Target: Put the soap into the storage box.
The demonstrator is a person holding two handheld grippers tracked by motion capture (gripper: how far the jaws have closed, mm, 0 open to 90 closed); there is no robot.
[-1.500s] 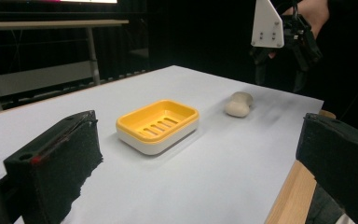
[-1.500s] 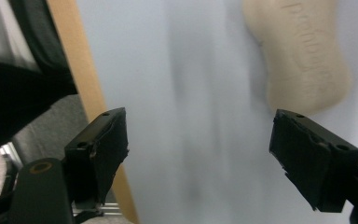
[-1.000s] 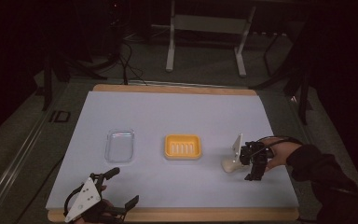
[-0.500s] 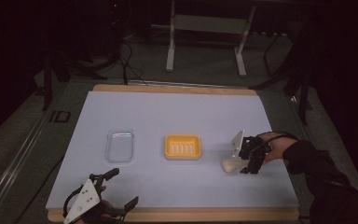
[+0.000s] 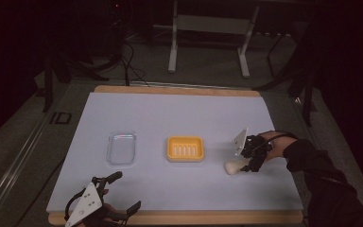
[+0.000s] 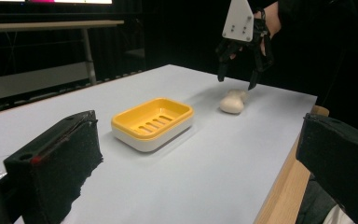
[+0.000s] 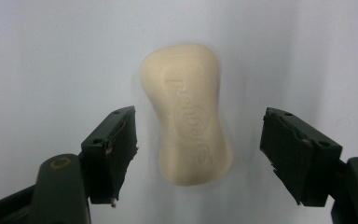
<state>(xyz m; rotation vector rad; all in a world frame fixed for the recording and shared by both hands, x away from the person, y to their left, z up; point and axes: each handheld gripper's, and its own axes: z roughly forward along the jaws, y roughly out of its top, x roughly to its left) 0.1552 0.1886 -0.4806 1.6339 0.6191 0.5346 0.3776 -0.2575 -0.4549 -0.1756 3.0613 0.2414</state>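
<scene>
Right claw lowered, closing astride soap (embossed lettering hard to read)

Only lettering I can find is a brand name pressed into the top face of the soap bar, running lengthwise from 12 toward 6 o'clock in my right gripper view. It's raised tone-on-tone and too soft to spell out. Nothing else carries readable print.

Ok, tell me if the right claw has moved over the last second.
Yes. In the high view the right claw has shifted slightly left toward the yellow soap dish, lowering over the soap bar, its jaws closing in, not yet touching.
</scene>
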